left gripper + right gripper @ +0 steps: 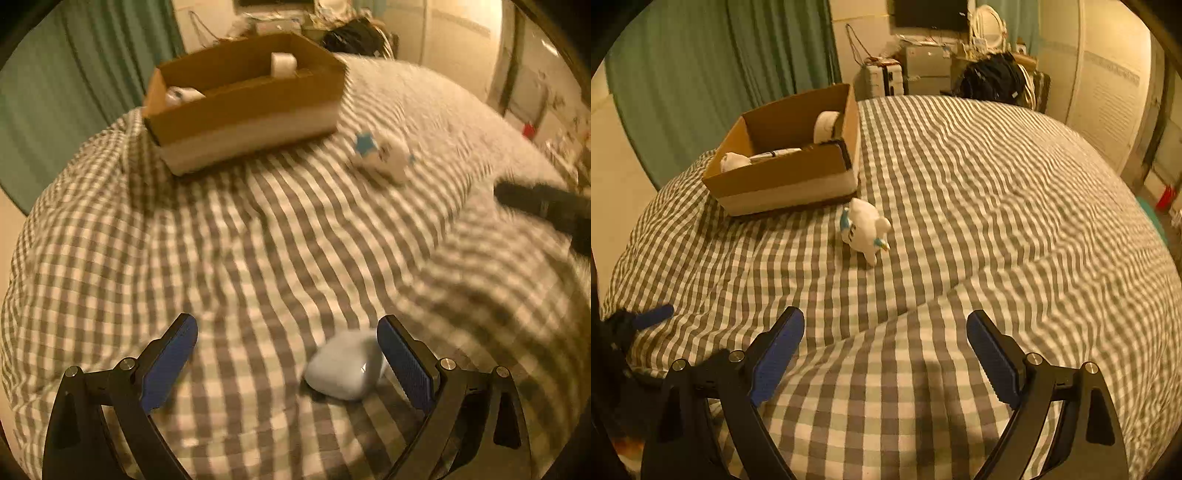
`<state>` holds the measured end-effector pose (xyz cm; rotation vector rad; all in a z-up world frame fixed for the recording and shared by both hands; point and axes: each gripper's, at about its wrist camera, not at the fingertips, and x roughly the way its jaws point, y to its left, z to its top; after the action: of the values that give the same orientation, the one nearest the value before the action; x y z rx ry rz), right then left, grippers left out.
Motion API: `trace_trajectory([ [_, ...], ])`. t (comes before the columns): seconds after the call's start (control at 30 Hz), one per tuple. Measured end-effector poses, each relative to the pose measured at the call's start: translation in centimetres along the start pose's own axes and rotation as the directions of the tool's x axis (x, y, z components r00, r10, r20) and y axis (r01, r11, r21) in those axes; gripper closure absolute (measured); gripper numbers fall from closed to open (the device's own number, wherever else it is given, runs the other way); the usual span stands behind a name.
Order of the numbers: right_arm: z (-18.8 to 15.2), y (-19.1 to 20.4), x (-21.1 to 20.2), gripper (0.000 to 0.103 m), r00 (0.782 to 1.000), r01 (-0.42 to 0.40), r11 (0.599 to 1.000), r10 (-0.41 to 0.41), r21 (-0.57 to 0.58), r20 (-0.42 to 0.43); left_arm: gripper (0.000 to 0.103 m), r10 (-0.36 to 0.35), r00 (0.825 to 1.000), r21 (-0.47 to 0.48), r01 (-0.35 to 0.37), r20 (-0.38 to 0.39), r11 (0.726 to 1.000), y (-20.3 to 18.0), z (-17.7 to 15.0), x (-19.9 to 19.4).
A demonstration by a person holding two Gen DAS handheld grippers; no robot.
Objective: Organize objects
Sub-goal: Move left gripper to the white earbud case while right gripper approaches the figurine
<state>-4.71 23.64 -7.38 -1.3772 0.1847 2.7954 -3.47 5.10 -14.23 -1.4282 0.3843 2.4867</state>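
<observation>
Right now I have my left gripper (287, 343) spread wide over the checked bedspread (258, 240), with a pale blue pouch (345, 363) lying between its 2 fingers, just beside the right-hand pad and not clamped. My right gripper (885, 341) is also released, holding nothing. A white plush toy (866, 229) with blue marks lies on the bedspread just beside the cardboard box (786, 177), which already holds a few white items I cannot identify.

A gray-checked bed (960, 206) is seen. On it are laid a cardboard box (786, 181), a white plush toy (866, 229) and a pale blue case (345, 365).
</observation>
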Motion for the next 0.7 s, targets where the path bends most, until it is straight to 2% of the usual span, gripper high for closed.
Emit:
trace_trajectory([
  [0.1, -0.1, -0.3, -0.4, 0.013, 1.0, -0.015, 1.0, 0.014, 0.016, 0.01, 0.003, -0.032, 0.999, 0.007, 0.032, -0.005, 0.999, -0.2, -0.4, 0.2],
  [0.2, -0.1, -0.3, -0.5, 0.013, 1.0, -0.019, 1.0, 0.018, 0.02, 0.015, 0.005, -0.115, 0.992, -0.035, 0.113, -0.054, 0.993, 0.6, -0.4, 1.2],
  [0.3, -0.1, -0.2, -0.3, 0.013, 1.0, -0.022, 1.0, 0.022, 0.023, 0.008, 0.014, -0.186, 0.98, -0.045, 0.183, -0.073, 0.982, 0.6, -0.8, 1.3],
  [0.37, -0.2, -0.1, -0.1, 0.013, 1.0, -0.02, 1.0, 0.02, 0.022, 0.0, 0.023, -0.204, 0.976, -0.034, 0.202, -0.072, 0.979, 0.2, -0.9, 1.1],
  [0.47, -0.2, 0.0, 0.3, 0.013, 1.0, -0.011, 1.0, 0.012, 0.022, -0.013, 0.042, -0.282, 0.956, -0.022, 0.281, -0.087, 0.959, -0.3, -1.0, 1.1],
  [0.57, -0.2, -0.1, 0.3, 0.013, 1.0, -0.01, 1.0, 0.01, 0.022, -0.014, 0.044, -0.325, 0.939, -0.023, 0.324, -0.112, 0.946, -0.5, -0.9, 1.5],
  [0.67, -0.1, -0.1, 0.5, 0.013, 1.0, -0.006, 1.0, 0.007, 0.029, -0.019, 0.044, -0.41, 0.897, -0.089, 0.4, -0.163, 0.912, 0.4, -0.7, 2.9],
  [0.7, -0.1, -0.1, 0.5, 0.013, 1.0, -0.006, 1.0, 0.007, 0.03, -0.021, 0.044, -0.42, 0.891, -0.098, 0.409, -0.17, 0.907, 0.4, -0.6, 3.1],
])
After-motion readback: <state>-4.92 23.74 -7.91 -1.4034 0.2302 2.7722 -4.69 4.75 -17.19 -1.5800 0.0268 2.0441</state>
